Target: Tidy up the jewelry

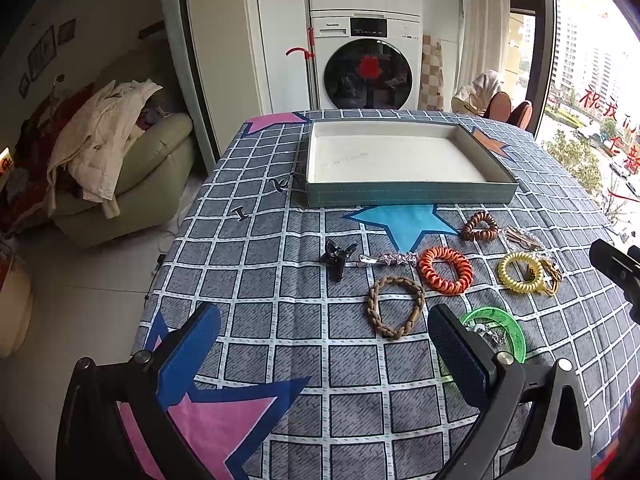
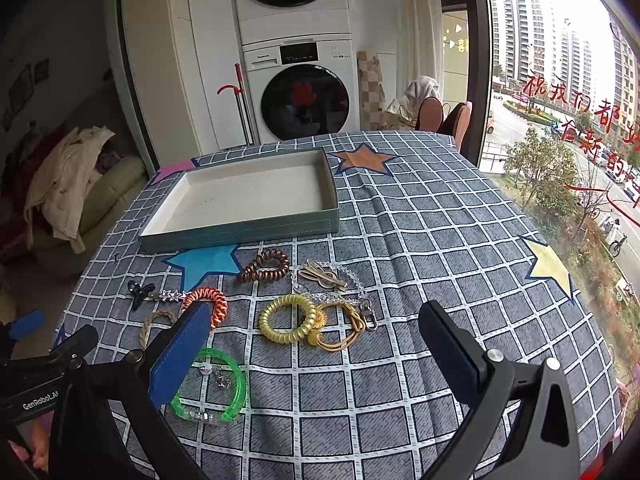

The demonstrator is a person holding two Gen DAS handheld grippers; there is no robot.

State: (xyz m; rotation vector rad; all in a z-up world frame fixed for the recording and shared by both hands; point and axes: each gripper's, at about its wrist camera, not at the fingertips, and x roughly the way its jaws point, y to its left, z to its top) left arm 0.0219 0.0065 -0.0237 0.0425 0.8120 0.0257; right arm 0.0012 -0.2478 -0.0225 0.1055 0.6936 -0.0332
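Note:
An empty shallow grey tray [image 1: 412, 194] [image 2: 240, 230] with a white lining sits at the table's far side. In front of it lies loose jewelry: a brown coil band [image 1: 480, 226] [image 2: 265, 266], an orange coil band [image 1: 445, 270] [image 2: 206, 304], a yellow coil band [image 1: 520, 272] [image 2: 287, 317], a braided bracelet [image 1: 396, 306] [image 2: 154, 322], a green bangle [image 1: 502, 330] [image 2: 212, 386], a black clip [image 1: 337, 258] [image 2: 139, 291] and a silver star clip [image 1: 390, 259] [image 2: 173, 295]. My left gripper [image 1: 320, 344] is open above the cloth near the braided bracelet. My right gripper [image 2: 316, 344] is open above the yellow band.
The table wears a grey checked cloth [image 1: 280, 280] with coloured stars. A clear bead chain with a gold pin [image 2: 324, 278] and a gold cord with a clasp [image 2: 352, 328] lie by the yellow band. A washer [image 1: 366, 68], an armchair with clothes [image 1: 120, 168] and a window [image 2: 560, 120] surround it.

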